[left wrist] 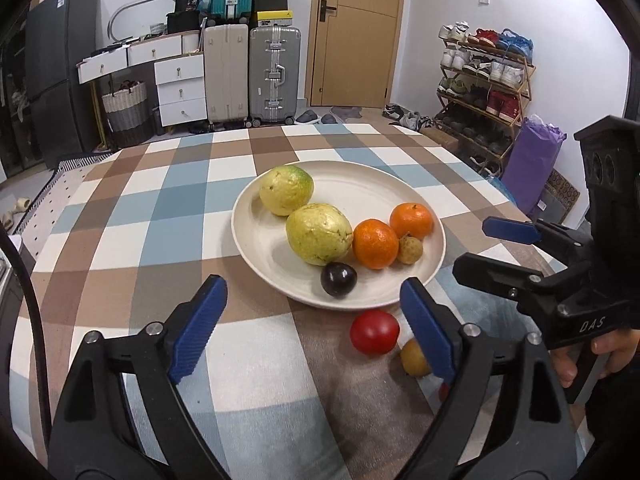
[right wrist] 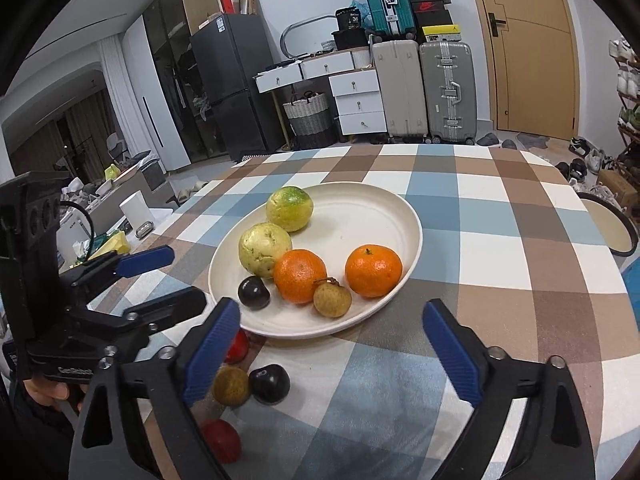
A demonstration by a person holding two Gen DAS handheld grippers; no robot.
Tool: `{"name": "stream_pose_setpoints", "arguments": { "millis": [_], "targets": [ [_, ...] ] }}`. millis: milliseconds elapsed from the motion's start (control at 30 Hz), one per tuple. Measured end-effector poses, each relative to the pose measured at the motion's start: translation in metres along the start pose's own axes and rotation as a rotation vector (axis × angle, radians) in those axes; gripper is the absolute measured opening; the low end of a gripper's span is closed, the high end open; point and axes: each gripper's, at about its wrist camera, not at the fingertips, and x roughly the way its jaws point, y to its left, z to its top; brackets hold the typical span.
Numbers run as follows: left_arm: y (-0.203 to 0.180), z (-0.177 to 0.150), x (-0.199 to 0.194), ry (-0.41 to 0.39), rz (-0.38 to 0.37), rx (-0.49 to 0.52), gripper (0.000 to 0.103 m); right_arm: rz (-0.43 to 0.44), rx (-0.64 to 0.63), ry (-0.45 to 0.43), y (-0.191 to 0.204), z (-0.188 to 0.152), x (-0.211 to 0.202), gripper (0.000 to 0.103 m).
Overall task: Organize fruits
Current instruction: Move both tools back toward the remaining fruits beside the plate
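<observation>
Left hand-held gripper [left wrist: 312,324] wide open, empty | right hand-held gripper [right wrist: 332,344] open too | plate [right wrist: 384,208] holds six fruits | red fruit [left wrist: 374,332] waits on desk [left wrist: 160,208]

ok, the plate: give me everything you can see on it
The plate is round, shallow and cream-white with a raised rim; it looks like matte plastic or fibre. It sits flat on the checked tablecloth, upright and seemingly intact. On it lie two yellow-green guavas, two oranges, a small tan longan-like fruit and a dark plum. More fruit lies off it near its front edge. Neither tool touches it.
</observation>
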Motion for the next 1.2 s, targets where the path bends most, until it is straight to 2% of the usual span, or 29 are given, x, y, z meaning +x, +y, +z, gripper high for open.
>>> {"name": "stream_pose_setpoints", "arguments": {
  "millis": [67, 100, 367, 733, 1067, 1200],
  "targets": [
    [0.001, -0.003, -0.008, -0.015, 0.016, -0.009, 0.101, -0.014, 0.003, -0.011, 0.000, -0.001, -0.003, 0.103],
    [0.000, -0.005, -0.012, -0.027, 0.021, -0.011, 0.102, -0.022, 0.004, -0.015, 0.000, -0.002, -0.004, 0.103],
    [0.002, -0.014, -0.034, -0.049, 0.037, -0.021, 0.102, -0.048, -0.005, -0.015, 0.003, -0.010, -0.014, 0.103],
    [-0.012, -0.023, -0.043, -0.049, 0.036, 0.005, 0.102, -0.070, -0.021, -0.023, 0.007, -0.023, -0.030, 0.103],
    [-0.025, -0.033, -0.050, -0.037, 0.047, 0.059, 0.102, -0.085, -0.081, 0.064, 0.018, -0.034, -0.028, 0.103],
    [-0.026, -0.033, -0.051, -0.041, 0.057, 0.064, 0.102, -0.048, -0.109, 0.088, 0.027, -0.036, -0.029, 0.103]
  ]
}}
